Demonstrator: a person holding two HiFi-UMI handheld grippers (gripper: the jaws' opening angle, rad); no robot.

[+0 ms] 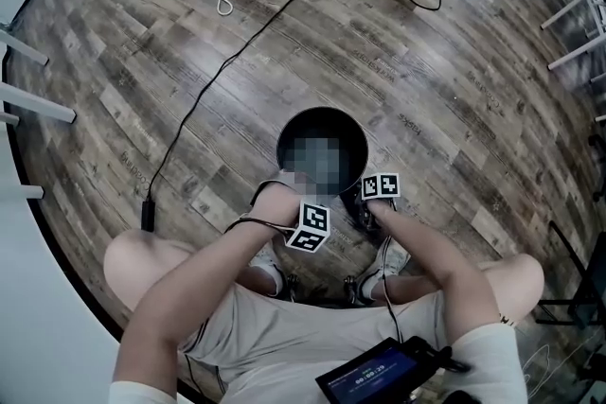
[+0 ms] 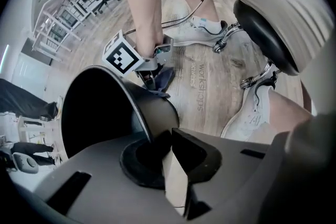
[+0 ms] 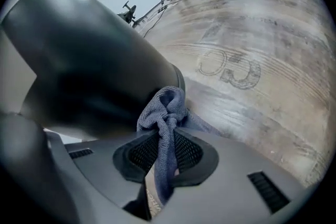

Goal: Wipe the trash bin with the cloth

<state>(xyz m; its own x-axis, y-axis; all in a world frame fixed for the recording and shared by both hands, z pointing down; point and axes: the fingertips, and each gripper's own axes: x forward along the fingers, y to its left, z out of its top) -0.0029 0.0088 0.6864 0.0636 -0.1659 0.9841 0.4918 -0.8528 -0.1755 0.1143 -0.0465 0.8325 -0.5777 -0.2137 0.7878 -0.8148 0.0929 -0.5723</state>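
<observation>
Left gripper vertical, jaws tight on bin rim; right gripper slanted down, tight on cloth

Bright, even light comes from above, so the wooden floor carries only soft and faint shadows. The wide lens bends all three views strongly, and each picture is a circle with black corners. In the right gripper view the trash bin is close and smeared, with a pale sheen on its dark wall, while the cloth is sharp. In the left gripper view the bin's inside is black without detail, and the upper right part is streaked by blur.
</observation>
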